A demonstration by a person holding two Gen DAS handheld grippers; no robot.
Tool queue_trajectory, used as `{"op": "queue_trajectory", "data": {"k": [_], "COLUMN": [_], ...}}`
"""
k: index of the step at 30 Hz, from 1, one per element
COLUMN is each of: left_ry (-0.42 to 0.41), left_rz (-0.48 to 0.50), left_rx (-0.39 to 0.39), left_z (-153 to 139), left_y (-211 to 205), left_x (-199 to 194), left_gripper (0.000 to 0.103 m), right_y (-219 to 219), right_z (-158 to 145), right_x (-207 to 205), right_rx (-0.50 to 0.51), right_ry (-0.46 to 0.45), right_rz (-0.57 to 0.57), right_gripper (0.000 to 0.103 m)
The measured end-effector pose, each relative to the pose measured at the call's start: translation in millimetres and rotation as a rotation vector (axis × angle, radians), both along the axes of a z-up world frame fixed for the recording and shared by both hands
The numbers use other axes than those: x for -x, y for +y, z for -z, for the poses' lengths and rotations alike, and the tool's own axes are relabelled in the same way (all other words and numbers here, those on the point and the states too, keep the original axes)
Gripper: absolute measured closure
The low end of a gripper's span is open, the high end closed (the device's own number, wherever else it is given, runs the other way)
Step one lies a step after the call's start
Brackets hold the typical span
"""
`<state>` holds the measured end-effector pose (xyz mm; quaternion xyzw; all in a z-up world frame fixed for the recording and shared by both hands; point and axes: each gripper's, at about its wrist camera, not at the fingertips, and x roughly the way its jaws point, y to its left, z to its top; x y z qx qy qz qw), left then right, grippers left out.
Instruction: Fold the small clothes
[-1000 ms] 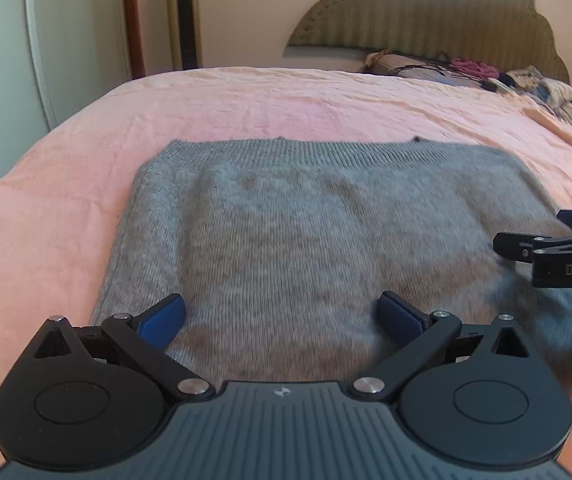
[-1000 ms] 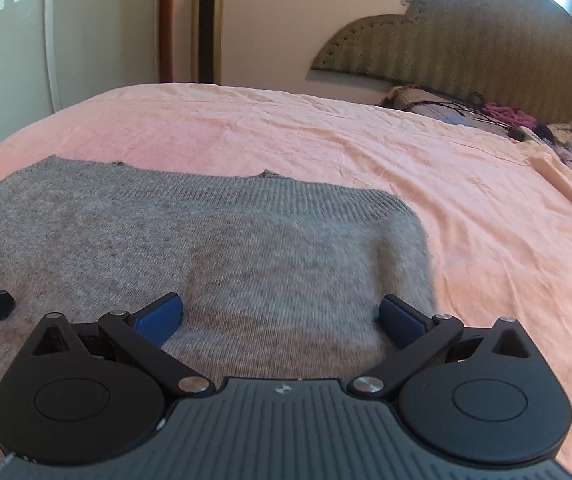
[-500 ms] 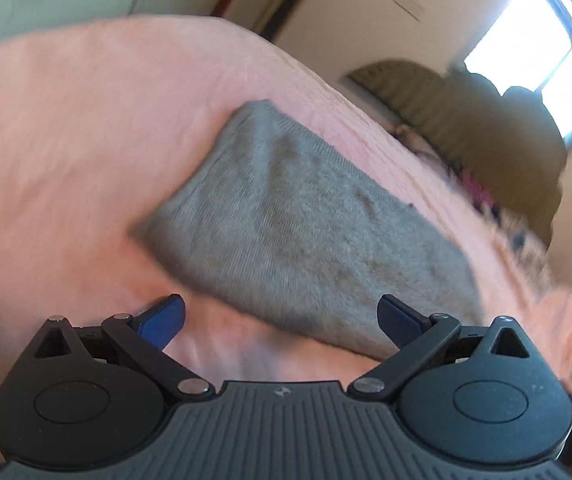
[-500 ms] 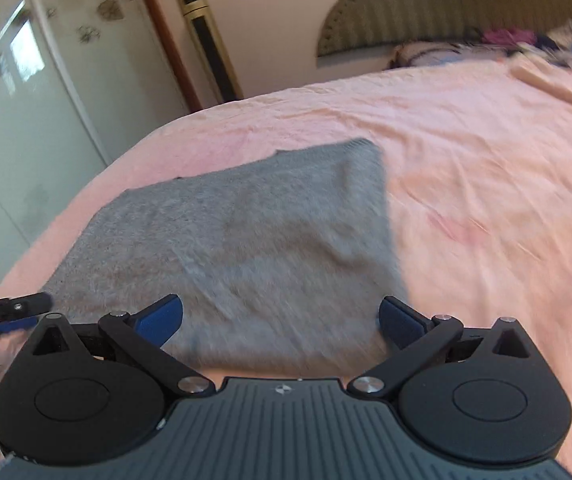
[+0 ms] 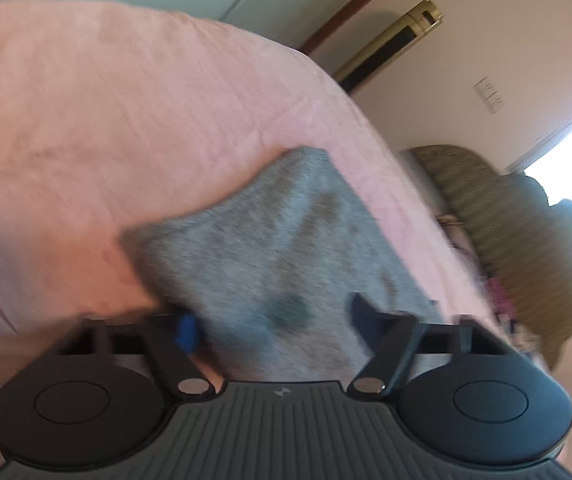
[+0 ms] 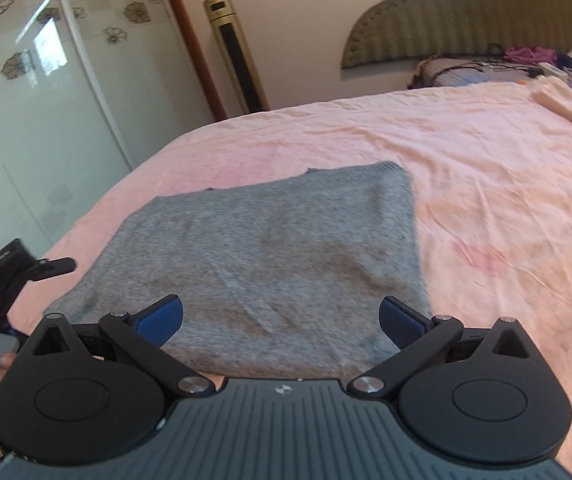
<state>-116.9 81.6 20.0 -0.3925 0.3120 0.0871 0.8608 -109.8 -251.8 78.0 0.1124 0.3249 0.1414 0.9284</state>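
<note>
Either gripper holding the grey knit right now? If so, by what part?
Nothing held. The right gripper is open above the grey knit; the left gripper is open at its near corner, not closed on it.

Left gripper swung to the grey garment's left corner, jaws apparently narrower, right gripper pulled back

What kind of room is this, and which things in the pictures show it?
Most likely a home bedroom: a bed with a pink sheet, a padded headboard against the wall, and a wardrobe with flower-patterned doors. A grey knitted garment lies on the sheet.
</note>
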Motion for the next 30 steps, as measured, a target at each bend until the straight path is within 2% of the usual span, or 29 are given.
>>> {"op": "queue_trajectory", "data": {"k": [2, 3, 4, 5, 6, 7, 8, 9, 11, 12, 14, 17, 19, 21, 23, 26, 30], "left_ry": [0.004, 0.021, 0.038, 0.057, 0.070, 0.073, 0.051, 0.005, -0.107, -0.153, -0.188, -0.213, -0.216, -0.206, -0.189, -0.172, -0.191], "left_rz": [-0.023, -0.022, -0.026, -0.024, -0.005, 0.011, 0.039, 0.091, 0.261, 0.317, 0.453, 0.535, 0.550, 0.548, 0.540, 0.530, 0.539], "left_rx": [0.014, -0.002, -0.022, -0.042, -0.069, -0.128, -0.226, -0.367, -0.718, -0.857, -0.977, -1.064, -1.079, -1.075, -1.078, -1.050, -1.048], "left_z": [2.6, 1.7, 0.9, 0.8, 1.2, -1.5, -8.1, -16.8, -25.0, -23.5, -18.0, -10.3, -7.5, -5.8, -2.6, -0.8, -1.5], "left_y": [4.9, 5.6, 4.8, 3.6, 0.5, -6.4, -18.0, -36.4, -86.3, -107.6, -134.5, -154.6, -157.1, -154.6, -150.8, -145.6, -148.4], "left_x": [-0.6, -2.7, -3.5, -4.2, -6.8, -9.8, -9.6, -8.4, -4.1, 0.8, 5.0, 10.5, 11.7, 9.8, 5.0, 1.2, 4.3], "left_gripper": [0.055, 0.062, 0.080, 0.089, 0.096, 0.097, 0.097, 0.097, 0.097, 0.097, 0.097, 0.097, 0.097, 0.097, 0.097, 0.097, 0.097], "right_y": [0.9, 0.8, 0.4, 0.6, 1.6, 3.9, 9.0, 14.9, 28.9, 38.3, 61.8, 90.0, 104.3, 119.5, 130.3, 145.1, 168.4], "right_z": [-4.0, -6.3, -9.5, -12.8, -16.0, -19.3, -23.3, -27.2, -34.0, -37.7, -40.2, -27.5, -15.2, -2.3, 8.0, 17.2, 12.0], "right_x": [-6.8, -10.6, -15.6, -21.2, -28.4, -36.5, -46.9, -57.4, -79.2, -90.7, -117.7, -160.4, -181.4, -196.1, -205.0, -211.3, -220.1], "right_rx": [-0.024, -0.043, -0.072, -0.113, -0.144, -0.170, -0.193, -0.205, -0.212, -0.204, -0.203, -0.258, -0.286, -0.260, -0.209, -0.228, -0.213], "right_ry": [0.005, 0.011, 0.019, 0.030, 0.044, 0.060, 0.075, 0.087, 0.107, 0.115, 0.159, 0.308, 0.378, 0.434, 0.464, 0.503, 0.498], "right_rz": [-0.012, -0.018, -0.028, -0.047, -0.070, -0.094, -0.123, -0.151, -0.201, -0.224, -0.320, -0.411, -0.422, -0.436, -0.405, -0.459, -0.536], "right_gripper": [0.000, 0.000, 0.000, 0.000, 0.000, 0.000, 0.000, 0.000, 0.000, 0.000, 0.000, 0.000, 0.000, 0.000, 0.000, 0.000, 0.000]}}
